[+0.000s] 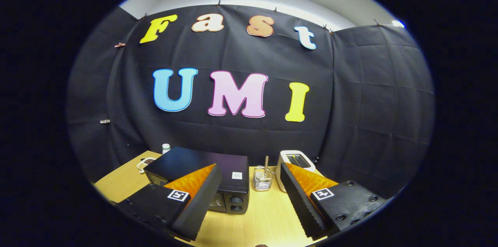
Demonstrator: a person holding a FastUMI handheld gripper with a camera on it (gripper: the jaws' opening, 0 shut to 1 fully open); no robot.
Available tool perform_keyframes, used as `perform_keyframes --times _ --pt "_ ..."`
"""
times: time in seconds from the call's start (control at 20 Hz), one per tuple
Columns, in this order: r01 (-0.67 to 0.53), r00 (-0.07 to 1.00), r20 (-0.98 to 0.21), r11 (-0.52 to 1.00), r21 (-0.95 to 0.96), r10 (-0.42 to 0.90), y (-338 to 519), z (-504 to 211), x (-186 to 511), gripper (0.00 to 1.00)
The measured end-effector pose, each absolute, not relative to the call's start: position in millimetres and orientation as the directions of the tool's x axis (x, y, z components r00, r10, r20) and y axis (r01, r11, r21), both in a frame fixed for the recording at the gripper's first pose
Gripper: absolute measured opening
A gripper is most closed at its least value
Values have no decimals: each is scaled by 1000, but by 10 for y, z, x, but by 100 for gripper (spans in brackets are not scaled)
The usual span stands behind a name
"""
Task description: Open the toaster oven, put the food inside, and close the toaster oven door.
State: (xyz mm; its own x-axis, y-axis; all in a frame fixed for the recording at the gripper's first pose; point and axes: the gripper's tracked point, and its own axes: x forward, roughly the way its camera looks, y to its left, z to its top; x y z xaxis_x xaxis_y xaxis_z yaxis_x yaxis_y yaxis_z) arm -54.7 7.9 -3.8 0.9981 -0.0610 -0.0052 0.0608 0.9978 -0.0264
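Jaws of the gripper [249, 188] wide and empty; the toaster oven [202, 179] lies ahead and left on the worktop [264, 216], door shut, partly behind the left jaw.

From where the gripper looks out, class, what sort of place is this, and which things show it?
Probably a staged kitchen booth rather than a real kitchen: a black toaster oven, a white toaster and a wire utensil holder stand on a wooden table against black cloth. The gripper hovers with fingers open.

gripper [249, 196]: ridged finger pads; square tag markers and screws on each finger mount
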Motion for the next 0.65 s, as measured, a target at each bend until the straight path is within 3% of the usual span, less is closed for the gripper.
perform_keyframes --times 0.35,0.65 --pt "142 990 -23 990 -15 -143 -453 -148 -1036 99" --pt "152 988 -7 987 49 -152 -514 54 -893 99"
